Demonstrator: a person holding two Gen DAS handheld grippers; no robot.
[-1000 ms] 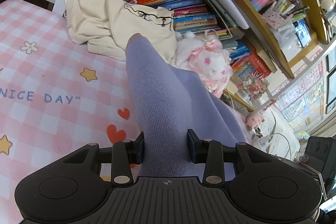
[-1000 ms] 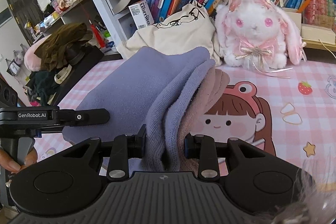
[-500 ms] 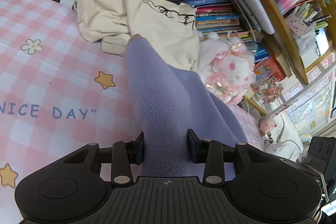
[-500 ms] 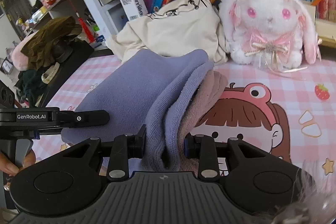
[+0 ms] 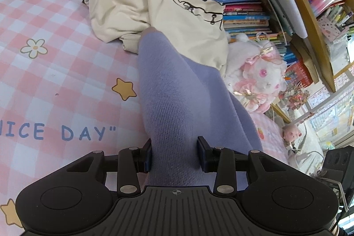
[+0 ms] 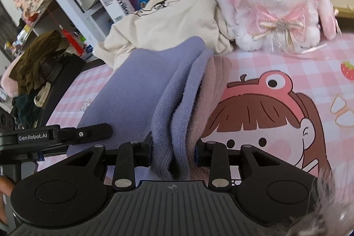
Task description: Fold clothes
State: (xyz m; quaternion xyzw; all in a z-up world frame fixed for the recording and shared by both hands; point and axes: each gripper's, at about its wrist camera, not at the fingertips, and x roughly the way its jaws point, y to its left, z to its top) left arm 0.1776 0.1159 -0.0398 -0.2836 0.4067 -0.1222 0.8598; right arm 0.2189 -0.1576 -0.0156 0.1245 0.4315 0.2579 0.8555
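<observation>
Now purple garment [image 6: 141, 90] nearer cream shirt [image 6: 168, 21]

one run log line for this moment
task: fold clothes | left tongs: shut on purple garment | right tongs: shut on purple garment | cream shirt: unfolded behind

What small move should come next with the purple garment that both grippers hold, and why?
Probably lower it onto the pink checked mat short of the cream shirt. Both the left gripper and the right gripper are shut on the folded purple garment, whose far edge already nears that shirt.
</observation>
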